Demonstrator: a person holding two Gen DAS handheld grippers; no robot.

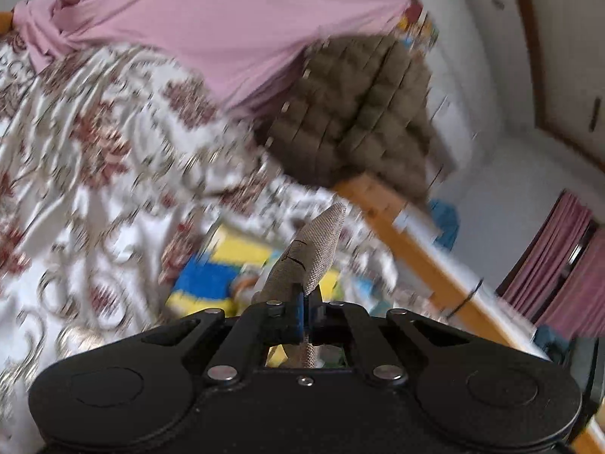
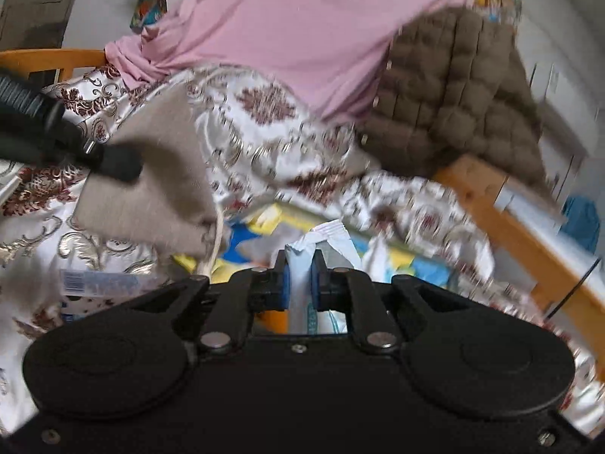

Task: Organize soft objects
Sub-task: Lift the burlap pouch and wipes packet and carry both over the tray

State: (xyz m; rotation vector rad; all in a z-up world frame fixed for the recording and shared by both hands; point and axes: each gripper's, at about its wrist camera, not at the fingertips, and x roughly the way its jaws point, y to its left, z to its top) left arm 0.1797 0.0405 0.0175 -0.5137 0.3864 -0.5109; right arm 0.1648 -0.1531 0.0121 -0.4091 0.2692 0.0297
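Note:
My left gripper (image 1: 305,302) is shut on the edge of a beige woven cloth pouch (image 1: 310,253), held above the bed. The same pouch (image 2: 159,181) shows in the right wrist view at the left, with the left gripper's dark body on it and a cord hanging from it. My right gripper (image 2: 300,276) is shut on a pale blue and white soft packet (image 2: 325,240). A pink garment (image 1: 211,26) and a brown quilted cushion (image 1: 351,113) lie at the far side of the bed; they also show in the right wrist view as garment (image 2: 310,30) and cushion (image 2: 453,90).
The bed has a white satin cover with red-gold ornaments (image 1: 75,159) and an orange wooden frame (image 1: 408,238). A yellow-blue item (image 1: 215,276) lies below the grippers. A plastic packet with a barcode (image 2: 98,283) lies at left. White wall and pink curtain (image 1: 559,265) stand at right.

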